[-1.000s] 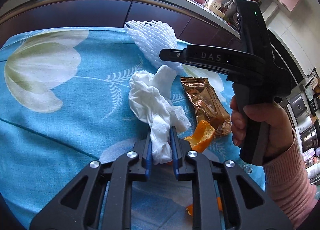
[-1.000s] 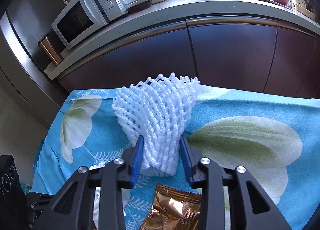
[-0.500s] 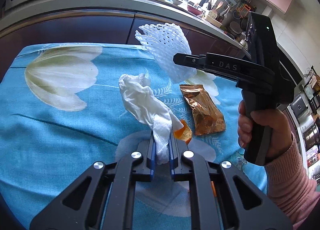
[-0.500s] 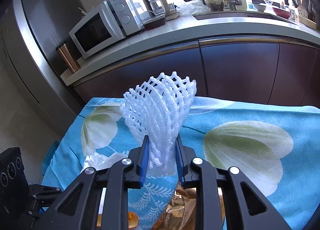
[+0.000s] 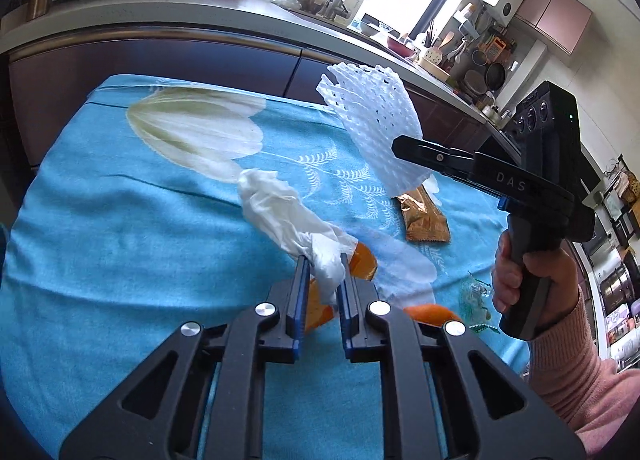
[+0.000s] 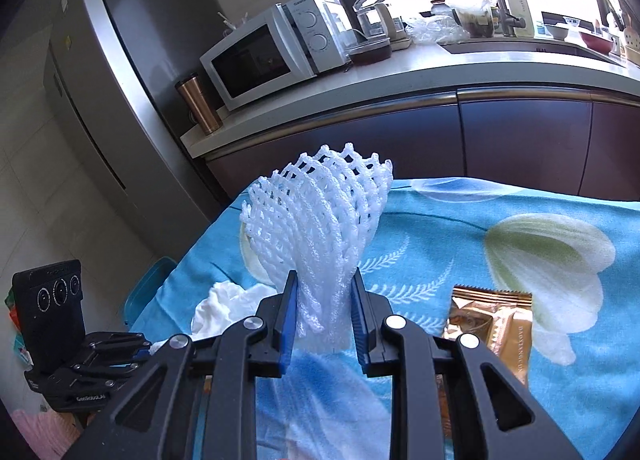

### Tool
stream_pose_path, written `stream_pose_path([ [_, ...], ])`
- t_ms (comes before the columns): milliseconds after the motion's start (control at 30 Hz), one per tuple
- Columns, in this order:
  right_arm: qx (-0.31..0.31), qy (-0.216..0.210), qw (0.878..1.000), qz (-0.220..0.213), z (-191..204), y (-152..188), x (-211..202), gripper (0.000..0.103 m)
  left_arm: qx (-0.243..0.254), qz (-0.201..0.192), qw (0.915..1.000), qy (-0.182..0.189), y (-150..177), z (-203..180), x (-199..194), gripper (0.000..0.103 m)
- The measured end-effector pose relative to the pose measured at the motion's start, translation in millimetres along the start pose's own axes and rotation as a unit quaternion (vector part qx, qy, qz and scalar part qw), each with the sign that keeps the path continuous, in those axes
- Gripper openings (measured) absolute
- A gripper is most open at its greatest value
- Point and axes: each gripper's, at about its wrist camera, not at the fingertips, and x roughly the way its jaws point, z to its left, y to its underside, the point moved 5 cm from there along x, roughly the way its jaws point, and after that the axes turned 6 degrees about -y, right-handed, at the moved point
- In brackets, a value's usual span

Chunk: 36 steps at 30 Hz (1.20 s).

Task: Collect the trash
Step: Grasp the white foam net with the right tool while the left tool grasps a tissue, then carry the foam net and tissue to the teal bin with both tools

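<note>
Tissue (image 5: 280, 212) is pinched between the blue pads of the left hand-held gripper (image 5: 320, 292), jaws nearly closed on its lower end; the rest of the crumpled white sheet sticks out up and to the left, clear of the cloth.

Right hand-held gripper (image 6: 323, 320) is clamped on the narrow end of a white foam fruit net (image 6: 320, 228). The net fans out upward above the pads and is off the surface. In the left wrist view the same net (image 5: 372, 120) hangs from the right tool's black fingers, held by a hand (image 5: 520, 280) in a pink knit sleeve (image 5: 572, 360).

Bench is covered by a blue cloth with white flower print (image 5: 120, 240). On it:
- gold-brown snack wrapper (image 5: 424, 216), flat, just right of the tissue and below the net; also seen in the right wrist view (image 6: 492, 328), just right of the right tool's fingers
- orange peel pieces: one (image 5: 364, 260) just behind the left tool's right finger, one (image 5: 316, 312) between and under its fingers, one (image 5: 432, 312) partly hidden by the right linkage
- small clear wrapper with green print (image 5: 476, 296), near the hand

Right wrist view also shows the tissue (image 6: 224, 304) and the left tool body (image 6: 80, 356) at lower left.

Background: dark cabinet fronts (image 6: 520, 140), counter with microwave (image 6: 272, 48), copper tumbler (image 6: 200, 104), steel fridge (image 6: 112, 80).
</note>
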Motion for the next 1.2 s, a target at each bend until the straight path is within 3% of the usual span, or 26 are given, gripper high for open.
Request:
stream_pose_path([
  [267, -0.002, -0.018, 1.0, 0.001, 19.3, 17.4, -1.3, 0.023, 0.003, -0.02, 0.9994, -0.028, 13.4, 12.6, -21.9, 0.004],
  [567, -0.013, -0.037, 0.999, -0.007, 45.6, 29.5, -9.1, 0.023, 0.002, -0.054, 0.9976, -0.044, 18.1, 21.2, -59.0, 0.004],
  [1200, -0.048, -0.083, 0.995, 0.003, 115.1, 54.7, 1.5, 0.023, -0.011, -0.088, 0.994, -0.063, 38.6, 41.3, -115.6, 0.004],
])
